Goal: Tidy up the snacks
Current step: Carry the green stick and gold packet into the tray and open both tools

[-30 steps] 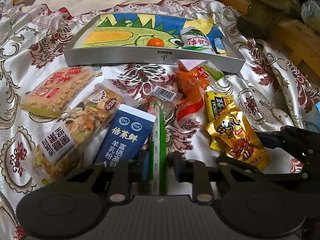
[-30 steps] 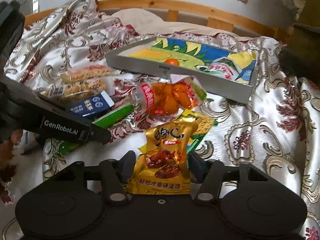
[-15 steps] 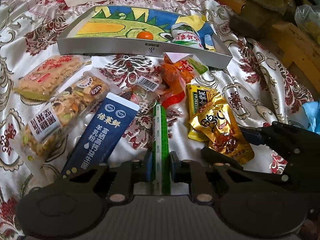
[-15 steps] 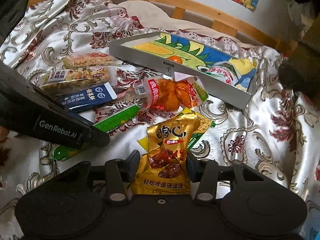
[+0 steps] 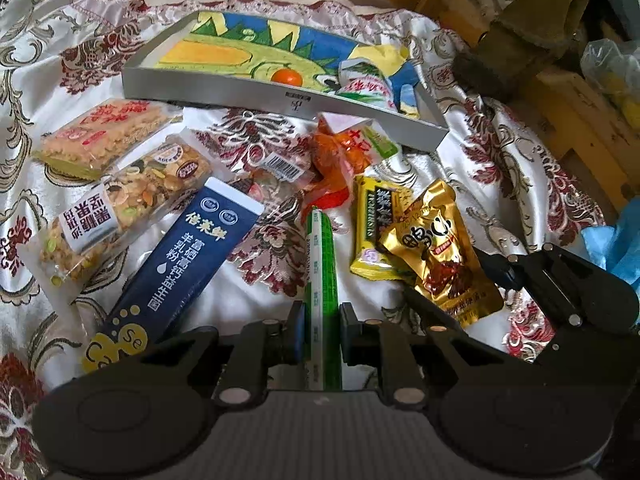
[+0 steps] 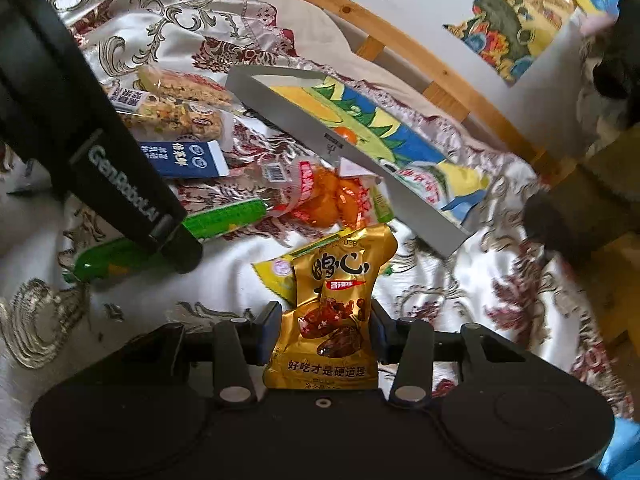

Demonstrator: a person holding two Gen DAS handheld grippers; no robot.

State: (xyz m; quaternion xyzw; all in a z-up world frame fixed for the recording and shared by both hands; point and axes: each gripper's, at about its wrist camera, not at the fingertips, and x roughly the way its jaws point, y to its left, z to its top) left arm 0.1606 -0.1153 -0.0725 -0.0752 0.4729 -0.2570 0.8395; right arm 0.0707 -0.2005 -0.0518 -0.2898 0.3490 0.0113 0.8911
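My left gripper [image 5: 319, 330] is shut on a long green stick pack [image 5: 320, 272] that lies on the bedspread; the pack also shows in the right wrist view [image 6: 224, 220]. My right gripper [image 6: 325, 330] is shut on a gold snack pouch [image 6: 332, 308], also seen in the left wrist view [image 5: 440, 256]. A grey tray [image 5: 224, 88] with a colourful picture bottom lies beyond and holds a white-green packet [image 5: 364, 88] and a small orange ball [image 5: 286, 77].
On the bedspread lie a navy sachet [image 5: 188, 264], a nut bar [image 5: 120, 208], a pink-lettered bar [image 5: 104, 132], an orange snack bag [image 5: 340, 156] and a yellow packet [image 5: 376, 228]. A wooden bed rail [image 6: 420, 56] runs behind the tray.
Both grippers closed on their packs: the left on the green stick, the right on the gold pouch. Both views have shifted and tilted, with the right gripper now raised.
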